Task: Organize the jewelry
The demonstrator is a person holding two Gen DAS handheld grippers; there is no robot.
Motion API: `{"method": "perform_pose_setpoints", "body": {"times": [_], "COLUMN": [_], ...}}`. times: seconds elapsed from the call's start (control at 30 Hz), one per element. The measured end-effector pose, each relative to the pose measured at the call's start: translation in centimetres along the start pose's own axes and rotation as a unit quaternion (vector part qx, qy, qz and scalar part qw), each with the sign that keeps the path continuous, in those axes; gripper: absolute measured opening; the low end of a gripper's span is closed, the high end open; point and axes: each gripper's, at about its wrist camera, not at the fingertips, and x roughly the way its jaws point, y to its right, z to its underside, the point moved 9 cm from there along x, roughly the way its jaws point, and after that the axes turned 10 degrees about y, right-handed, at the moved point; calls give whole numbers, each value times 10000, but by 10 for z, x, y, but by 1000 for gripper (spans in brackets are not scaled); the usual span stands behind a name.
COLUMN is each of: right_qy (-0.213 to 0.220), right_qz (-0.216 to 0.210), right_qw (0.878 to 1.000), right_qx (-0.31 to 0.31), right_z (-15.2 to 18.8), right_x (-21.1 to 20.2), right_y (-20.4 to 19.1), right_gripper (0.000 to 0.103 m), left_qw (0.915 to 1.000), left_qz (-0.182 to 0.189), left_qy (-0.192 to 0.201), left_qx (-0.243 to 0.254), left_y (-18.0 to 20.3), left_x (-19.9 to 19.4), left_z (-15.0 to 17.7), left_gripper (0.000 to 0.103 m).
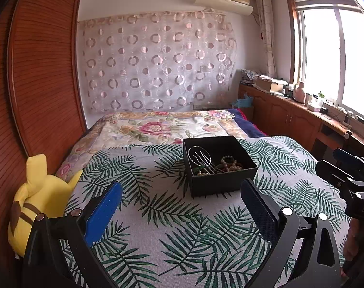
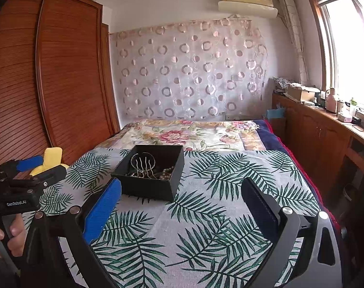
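A black open box [image 1: 221,183] stands on the leaf-print cloth on the bed. Inside lie a silver bangle [image 1: 198,154], a wavy hair comb and beaded bracelets [image 1: 231,163]. The box also shows in the right wrist view [image 2: 149,188], with the bangle [image 2: 143,159] and beads [image 2: 166,171] inside. My left gripper [image 1: 182,192] is open and empty, a little short of the box. My right gripper [image 2: 182,192] is open and empty, with the box ahead to its left. Each gripper shows at the edge of the other's view.
A yellow plush toy [image 1: 41,201] lies at the bed's left edge by a wooden wardrobe [image 1: 37,72]. A floral blanket [image 1: 157,127] covers the far bed. A wooden counter [image 1: 302,115] with clutter runs under the window at the right.
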Motion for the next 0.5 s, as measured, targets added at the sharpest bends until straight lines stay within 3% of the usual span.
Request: {"method": "perform_pose_setpoints", "body": {"times": [0.5], "right_qy": [3], "right_qz": [4], "right_qw": [10000], "right_qx": [16], "right_z": [0], "right_x": [0], "right_y": [2], "right_gripper": [101], "left_qw": [10000], "left_qz": [10], "left_qy": [14], "left_qx": [-8], "left_y": [1], "left_x": [-1], "left_z": [-1], "left_gripper": [95]}}
